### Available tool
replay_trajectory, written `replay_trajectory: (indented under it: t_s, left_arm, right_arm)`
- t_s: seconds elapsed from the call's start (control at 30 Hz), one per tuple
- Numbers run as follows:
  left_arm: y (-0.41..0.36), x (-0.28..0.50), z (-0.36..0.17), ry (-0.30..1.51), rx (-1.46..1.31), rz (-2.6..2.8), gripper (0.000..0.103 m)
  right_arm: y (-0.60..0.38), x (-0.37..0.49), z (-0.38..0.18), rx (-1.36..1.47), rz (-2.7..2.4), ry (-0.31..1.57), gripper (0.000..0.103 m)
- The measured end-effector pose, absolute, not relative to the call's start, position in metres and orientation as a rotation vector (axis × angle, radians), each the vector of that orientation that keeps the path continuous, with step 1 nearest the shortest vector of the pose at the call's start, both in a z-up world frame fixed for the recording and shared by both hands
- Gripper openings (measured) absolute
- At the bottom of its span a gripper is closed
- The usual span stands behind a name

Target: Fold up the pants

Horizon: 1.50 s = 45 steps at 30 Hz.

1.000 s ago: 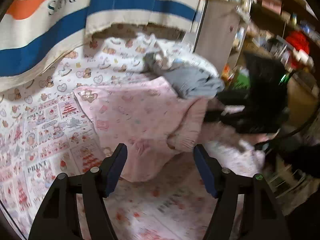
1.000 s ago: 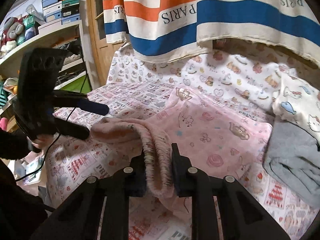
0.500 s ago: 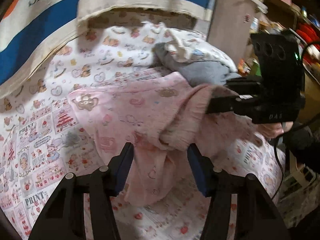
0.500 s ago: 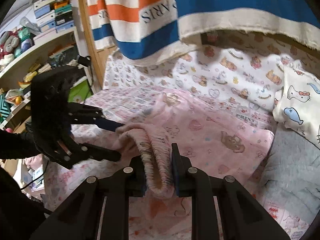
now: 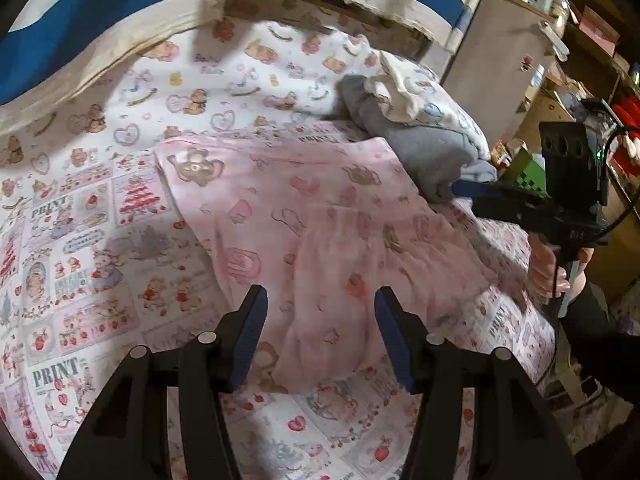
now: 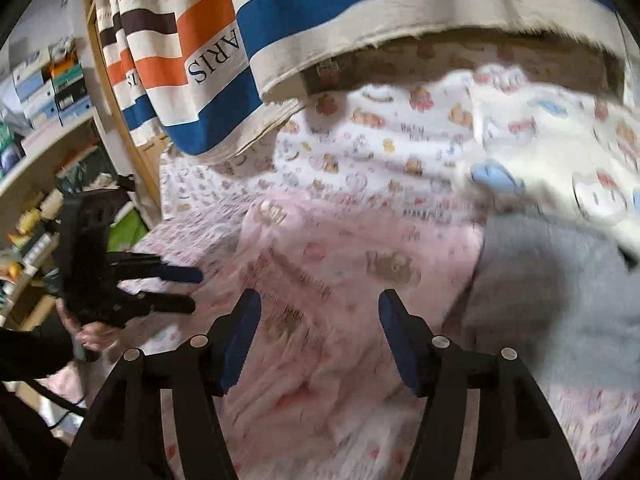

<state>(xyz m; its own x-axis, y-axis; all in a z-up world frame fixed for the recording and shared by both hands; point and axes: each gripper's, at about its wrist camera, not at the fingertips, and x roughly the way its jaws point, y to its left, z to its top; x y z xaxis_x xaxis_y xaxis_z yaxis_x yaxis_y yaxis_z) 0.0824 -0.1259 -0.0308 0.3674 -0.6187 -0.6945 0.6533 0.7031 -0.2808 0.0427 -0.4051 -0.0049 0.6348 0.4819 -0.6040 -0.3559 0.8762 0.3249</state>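
Printed bed (image 5: 80, 240) under pink pants (image 5: 320, 232)
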Motion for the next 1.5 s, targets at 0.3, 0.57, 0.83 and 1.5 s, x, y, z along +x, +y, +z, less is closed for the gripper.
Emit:
replay_trajectory:
  t_s: [0.3, 0.57, 0.83, 1.5]
  left_arm:
    - [-0.144, 0.079, -0.041, 0.897, 0.083, -0.830, 0.005]
    - [-0.117, 0.068, -0.016, 0.823, 0.082, -0.752, 0.003]
    - [-0.112, 0.057, -0.036, 0.881, 0.156, -0.748, 0.007]
    - [-0.165, 0.104, -0.028, 0.866, 0.163, -0.782, 0.011]
  right_arm:
    - [-0.392, 0.016, -0.044, 0.241, 0.528, 0.900, 0.036]
    - [-0.398, 0.007, -0.017, 0.202, 0.488, 0.796, 0.004]
    - [-0.397, 0.007, -0.035, 0.139, 0.458, 0.880, 0.004]
    - [-0.368, 0.056, -0.045, 0.088, 0.464, 0.910, 0.010]
